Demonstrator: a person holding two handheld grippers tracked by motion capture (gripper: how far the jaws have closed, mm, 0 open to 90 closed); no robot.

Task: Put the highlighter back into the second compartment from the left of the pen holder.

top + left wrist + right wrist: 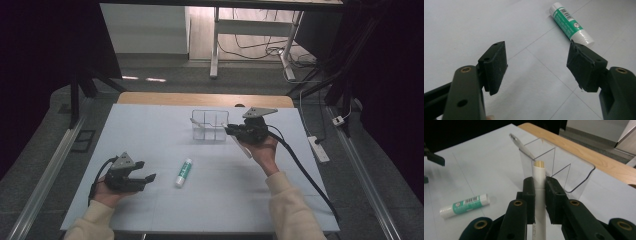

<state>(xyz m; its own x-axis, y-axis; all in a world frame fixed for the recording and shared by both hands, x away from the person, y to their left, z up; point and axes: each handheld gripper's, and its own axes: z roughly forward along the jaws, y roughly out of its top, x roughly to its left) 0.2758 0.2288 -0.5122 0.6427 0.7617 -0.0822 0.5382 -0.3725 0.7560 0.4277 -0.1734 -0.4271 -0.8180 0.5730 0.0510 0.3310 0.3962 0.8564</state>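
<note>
Right gripper (539, 192) is clamped on a white tube (539, 202), held just at the near side of the clear divided box (210, 125) at the far middle of the surface (150, 135). A pen (522, 146) leans in the box, right in the tube's way. Left gripper (140, 177) is open and empty, near left. A glue stick (183, 172) lies between the hands, close to the left gripper.

Glue stick (183, 172) mid-table, organizer (210, 125) behind it; pen (522, 146) in organizer's left compartment.
</note>
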